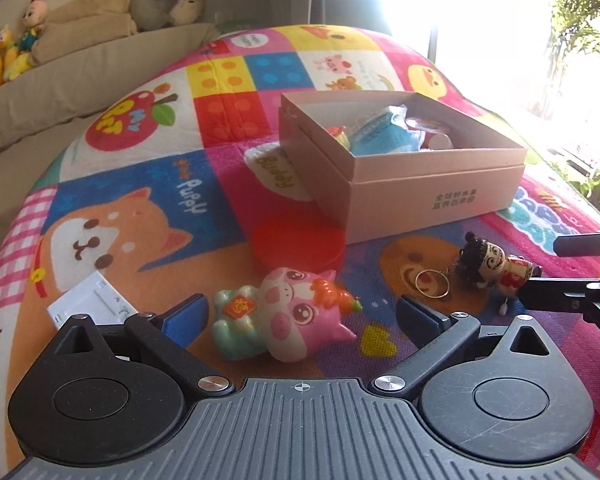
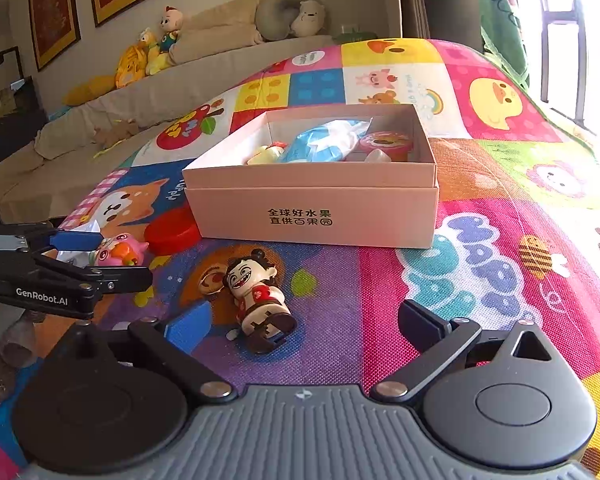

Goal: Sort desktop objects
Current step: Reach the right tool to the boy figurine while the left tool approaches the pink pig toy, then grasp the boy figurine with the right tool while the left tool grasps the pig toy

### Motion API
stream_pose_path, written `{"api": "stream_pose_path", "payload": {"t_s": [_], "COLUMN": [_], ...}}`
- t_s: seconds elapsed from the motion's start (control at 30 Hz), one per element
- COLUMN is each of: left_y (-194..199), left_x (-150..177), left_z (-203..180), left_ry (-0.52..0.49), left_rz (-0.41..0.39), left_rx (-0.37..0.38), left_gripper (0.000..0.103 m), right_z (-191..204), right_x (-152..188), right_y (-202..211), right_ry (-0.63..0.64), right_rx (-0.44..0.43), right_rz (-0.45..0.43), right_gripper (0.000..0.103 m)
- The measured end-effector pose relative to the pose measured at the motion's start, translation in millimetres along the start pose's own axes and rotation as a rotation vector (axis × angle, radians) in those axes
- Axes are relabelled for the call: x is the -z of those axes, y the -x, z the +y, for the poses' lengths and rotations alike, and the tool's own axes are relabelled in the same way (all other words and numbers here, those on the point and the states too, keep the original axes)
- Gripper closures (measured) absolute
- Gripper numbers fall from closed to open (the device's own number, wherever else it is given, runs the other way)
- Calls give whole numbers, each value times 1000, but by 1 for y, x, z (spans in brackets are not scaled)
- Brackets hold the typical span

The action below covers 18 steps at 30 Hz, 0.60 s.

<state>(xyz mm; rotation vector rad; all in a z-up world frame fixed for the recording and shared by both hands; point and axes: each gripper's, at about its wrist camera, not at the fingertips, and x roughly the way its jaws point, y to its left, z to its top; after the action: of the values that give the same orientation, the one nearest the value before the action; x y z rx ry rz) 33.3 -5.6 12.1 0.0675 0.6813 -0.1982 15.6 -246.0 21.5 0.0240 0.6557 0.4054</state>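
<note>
A pink pig toy (image 1: 296, 312) lies on the colourful mat between the wide-apart fingers of my left gripper (image 1: 300, 312), whose pads do not touch it. My right gripper (image 2: 300, 316) is open too. A small doll keychain (image 2: 256, 300) with a metal ring (image 2: 210, 280) lies between its fingers, nearer the left blue pad, untouched. A pink cardboard box (image 2: 312, 216) stands behind, holding a blue-white packet (image 2: 324, 142), a round pink item and a small yellow toy. In the left wrist view the right gripper (image 1: 540, 270) reaches in from the right at the doll (image 1: 488, 264).
A red round lid (image 1: 300, 244) lies against the box's (image 1: 420, 196) front left corner. A white card (image 1: 88, 300) sits left of my left finger. The mat (image 2: 480, 280) is bare right of the doll. A beige sofa (image 2: 180, 80) with plush toys runs behind; bright windows at right.
</note>
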Motion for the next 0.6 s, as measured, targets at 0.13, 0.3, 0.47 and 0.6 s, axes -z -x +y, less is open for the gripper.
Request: {"api": "stream_pose_path", "payload": {"t_s": [0.13, 0.3, 0.47, 0.6], "left_y": [1, 2, 2, -4], "left_x": [1, 5, 3, 0], "left_z": [0, -3, -2, 2], "left_ry": [6, 28, 82, 119], "left_rz": [4, 28, 10, 29], "left_rx": [-2, 46, 31, -35], "left_gripper": [0, 0, 1, 1], "right_z": [-3, -3, -1, 0], "right_x": [-1, -1, -1, -2], "right_y": [-6, -10, -12, -12], "right_ry": [-18, -24, -11, 0], "right_rx": [-5, -3, 2, 5], "right_rz": [43, 67, 80, 86], "right_gripper": [1, 0, 0, 0]}}
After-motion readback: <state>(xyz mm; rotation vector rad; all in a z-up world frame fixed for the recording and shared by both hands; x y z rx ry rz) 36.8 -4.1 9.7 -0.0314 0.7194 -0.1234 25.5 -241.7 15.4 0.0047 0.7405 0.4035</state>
